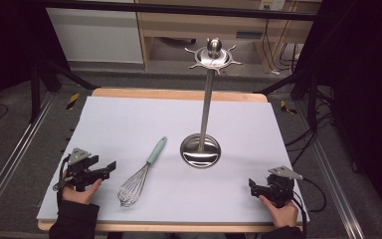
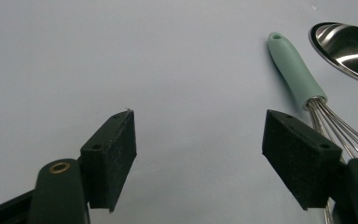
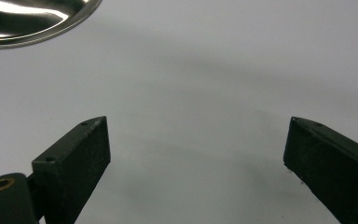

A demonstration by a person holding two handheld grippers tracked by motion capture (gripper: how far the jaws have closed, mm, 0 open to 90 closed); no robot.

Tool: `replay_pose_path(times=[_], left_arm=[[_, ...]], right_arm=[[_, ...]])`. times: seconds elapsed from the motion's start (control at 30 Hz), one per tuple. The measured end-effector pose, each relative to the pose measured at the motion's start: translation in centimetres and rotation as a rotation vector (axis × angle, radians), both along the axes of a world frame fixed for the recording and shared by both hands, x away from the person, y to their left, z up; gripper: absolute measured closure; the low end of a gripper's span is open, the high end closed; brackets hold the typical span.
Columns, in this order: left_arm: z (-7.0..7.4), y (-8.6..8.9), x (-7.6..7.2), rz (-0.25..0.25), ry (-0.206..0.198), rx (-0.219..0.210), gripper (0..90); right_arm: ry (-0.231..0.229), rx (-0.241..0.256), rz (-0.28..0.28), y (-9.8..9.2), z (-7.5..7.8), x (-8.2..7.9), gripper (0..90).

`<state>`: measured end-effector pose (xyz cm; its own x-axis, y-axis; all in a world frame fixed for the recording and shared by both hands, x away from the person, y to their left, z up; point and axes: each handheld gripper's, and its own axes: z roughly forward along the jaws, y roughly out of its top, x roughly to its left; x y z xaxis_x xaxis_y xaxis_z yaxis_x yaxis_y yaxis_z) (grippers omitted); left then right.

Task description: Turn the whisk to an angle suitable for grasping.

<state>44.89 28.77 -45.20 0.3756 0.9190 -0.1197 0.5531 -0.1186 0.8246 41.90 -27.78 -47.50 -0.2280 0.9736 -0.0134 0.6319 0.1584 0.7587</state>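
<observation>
A wire whisk (image 1: 138,175) with a pale green handle (image 2: 294,70) lies on the white mat, wires toward the front edge. To its right stands a steel utensil stand (image 1: 205,112) with a round base (image 1: 200,150) and a hooked crown on top. My left gripper (image 1: 110,167) rests at the front left, open, left of the whisk and apart from it; its jaws (image 2: 199,158) hold nothing. My right gripper (image 1: 252,187) sits at the front right, open and empty, with the stand's base (image 3: 32,18) at the upper left of its view.
The white mat (image 1: 129,119) covers a wooden table with edges showing at back and front. Dark floor, metal rails and cables surround the table. A wooden cabinet (image 1: 229,25) stands behind it.
</observation>
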Motion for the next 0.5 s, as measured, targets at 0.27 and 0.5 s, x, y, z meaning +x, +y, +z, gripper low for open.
replay_pose_path(times=[0.27, 0.5], left_arm=[[0.6, -0.5, -0.3, -0.031, 0.006, -0.008, 27.7], [1.5, -1.3, -0.4, -0.068, 0.002, -0.003, 27.6]], right_arm=[[0.013, 0.007, 0.009, 0.1, 0.0, -0.1, 7.3], [0.016, 0.009, 0.013, 0.3, 0.0, -0.1, 7.2]])
